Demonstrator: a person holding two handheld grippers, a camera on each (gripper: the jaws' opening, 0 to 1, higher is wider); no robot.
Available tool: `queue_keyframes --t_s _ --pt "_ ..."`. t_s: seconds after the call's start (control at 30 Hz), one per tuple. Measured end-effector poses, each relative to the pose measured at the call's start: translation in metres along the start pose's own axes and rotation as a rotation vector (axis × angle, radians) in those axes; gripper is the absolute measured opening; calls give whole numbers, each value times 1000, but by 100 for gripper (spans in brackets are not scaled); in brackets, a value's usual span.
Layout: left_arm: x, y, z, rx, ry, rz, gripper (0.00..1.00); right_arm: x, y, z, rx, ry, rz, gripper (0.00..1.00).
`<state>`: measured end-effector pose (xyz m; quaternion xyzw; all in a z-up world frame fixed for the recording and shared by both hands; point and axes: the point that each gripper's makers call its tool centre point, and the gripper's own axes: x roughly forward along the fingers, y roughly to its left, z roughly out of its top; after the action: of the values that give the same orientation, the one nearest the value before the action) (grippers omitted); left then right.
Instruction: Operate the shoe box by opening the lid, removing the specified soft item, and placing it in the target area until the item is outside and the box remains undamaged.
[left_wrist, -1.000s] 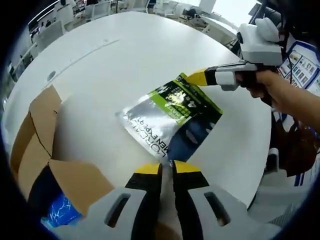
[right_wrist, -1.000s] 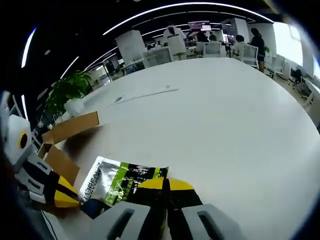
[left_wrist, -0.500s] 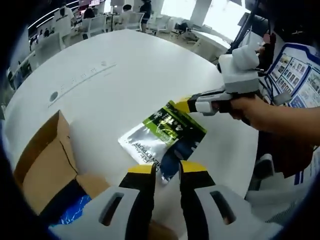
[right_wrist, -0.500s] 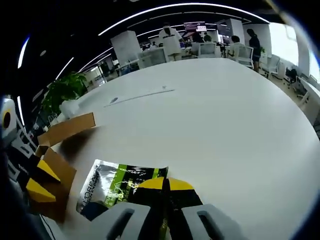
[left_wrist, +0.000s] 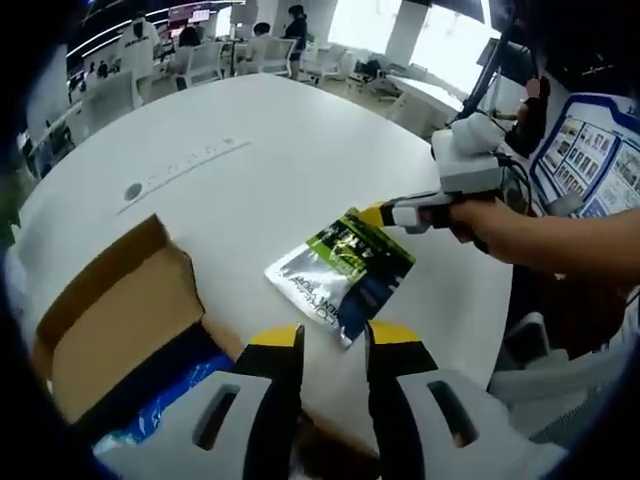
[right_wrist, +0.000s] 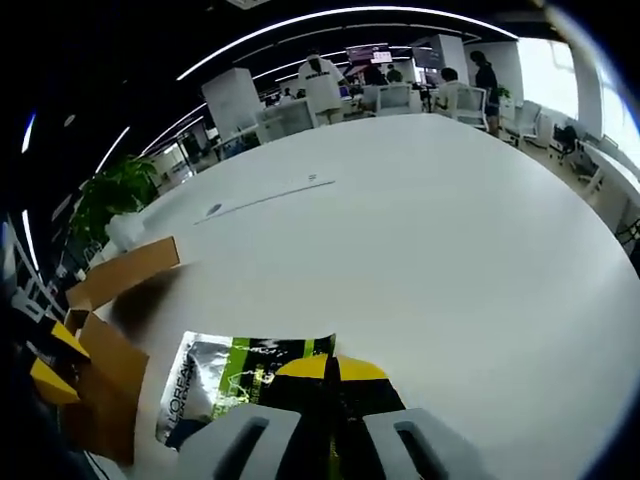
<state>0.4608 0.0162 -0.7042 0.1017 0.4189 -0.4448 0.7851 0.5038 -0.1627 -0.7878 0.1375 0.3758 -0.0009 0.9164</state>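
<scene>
Silver-green pouch (left_wrist: 342, 273) lying on the table (left_wrist: 300, 150): I'm pinching its edge with my right gripper (right_wrist: 331, 372), left gripper (left_wrist: 333, 338) open, aiming for a flat release beside the box (left_wrist: 120, 320).

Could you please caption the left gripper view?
Right tongs pinch a green-and-silver foil pouch beside the open cardboard box.

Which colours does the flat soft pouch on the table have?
The flat foil pouch is silver, green and dark blue, clearest in the left gripper view.
</scene>
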Motion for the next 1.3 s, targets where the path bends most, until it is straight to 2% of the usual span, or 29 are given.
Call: queue_keyframes --t_s 0.23,0.53,0.87,1.07,1.3 --pt "-16 4 0 -9 -32 2 26 -1 -1 0 25 2 -10 0" --pt "-41 19 -6 -6 -63 24 29 -10 11 -3 51 -4 -32 0" --pt "-73 46 -26 -54 -91 62 36 -9 20 -4 58 0 -45 0" --pt "-85 56 -36 -72 -96 74 40 -6 25 0 68 0 -51 0" --pt "-103 67 -43 -107 -130 86 42 -3 29 3 79 -6 -60 0"
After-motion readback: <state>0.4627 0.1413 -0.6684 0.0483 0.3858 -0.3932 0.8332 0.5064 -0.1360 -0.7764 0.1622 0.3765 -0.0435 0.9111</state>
